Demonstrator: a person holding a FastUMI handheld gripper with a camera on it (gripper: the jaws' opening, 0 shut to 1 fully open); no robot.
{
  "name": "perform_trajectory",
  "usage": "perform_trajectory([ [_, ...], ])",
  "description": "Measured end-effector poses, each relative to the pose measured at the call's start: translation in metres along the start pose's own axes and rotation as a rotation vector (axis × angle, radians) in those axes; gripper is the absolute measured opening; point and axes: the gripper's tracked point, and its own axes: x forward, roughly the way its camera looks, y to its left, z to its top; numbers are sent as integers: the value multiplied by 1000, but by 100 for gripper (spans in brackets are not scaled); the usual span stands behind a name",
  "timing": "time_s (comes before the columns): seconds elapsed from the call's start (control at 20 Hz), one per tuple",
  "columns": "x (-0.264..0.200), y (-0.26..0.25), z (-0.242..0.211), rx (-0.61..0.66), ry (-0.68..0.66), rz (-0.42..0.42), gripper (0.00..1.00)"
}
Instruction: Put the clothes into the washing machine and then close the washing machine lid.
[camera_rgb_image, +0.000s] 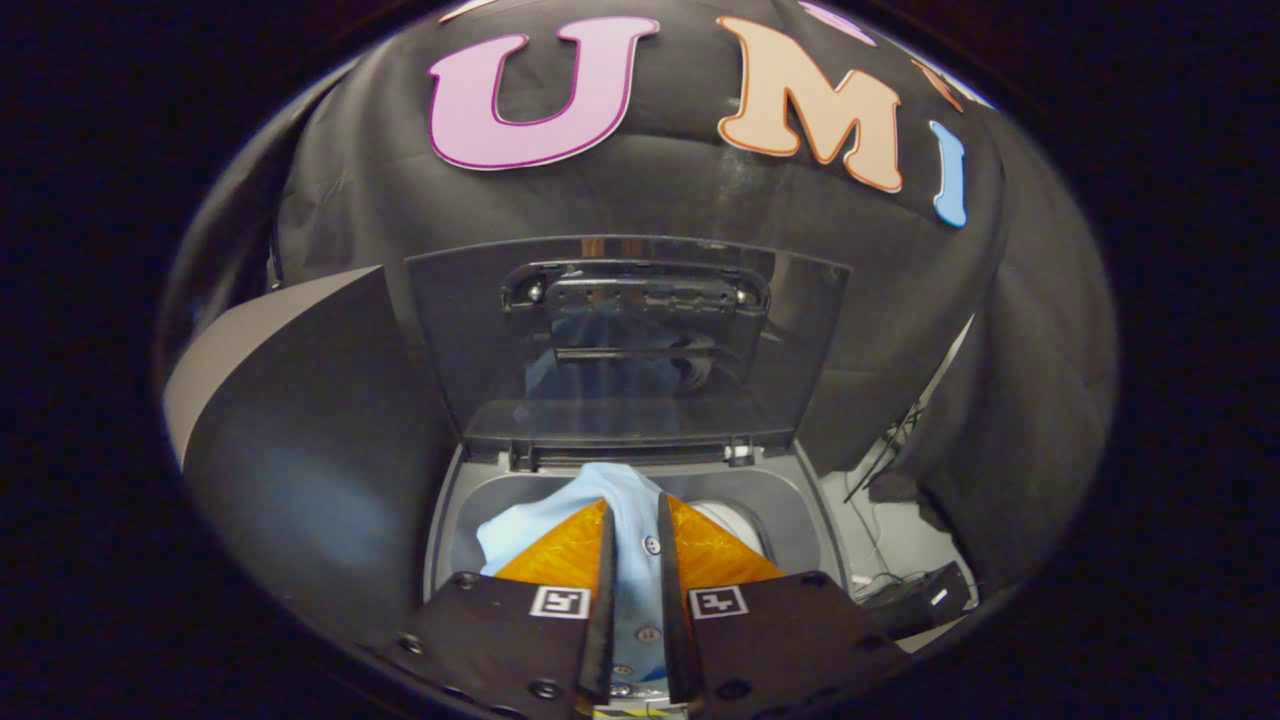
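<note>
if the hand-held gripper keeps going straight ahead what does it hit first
The hand-held gripper, shut on the light blue shirt, would likely push it against the washing machine tub's back rim below the raised lid; depth is unclear.

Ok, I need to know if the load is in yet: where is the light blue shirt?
In the gripper view, the light blue shirt is pinched between the tool fingers, over the washing machine opening, below its raised lid.
</note>
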Motion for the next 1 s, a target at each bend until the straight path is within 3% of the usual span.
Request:
perform_trajectory([
  [0.25, -6, -6, 18, 30, -36, -30, 24],
  [0.45, -14, -15, 29, 14, -61, -66, 68],
  [0.6, -10, -11, 41, 18, -74, -45, 100],
  [1.0, 8, -13, 114, 64, -217, -16, 99],
])
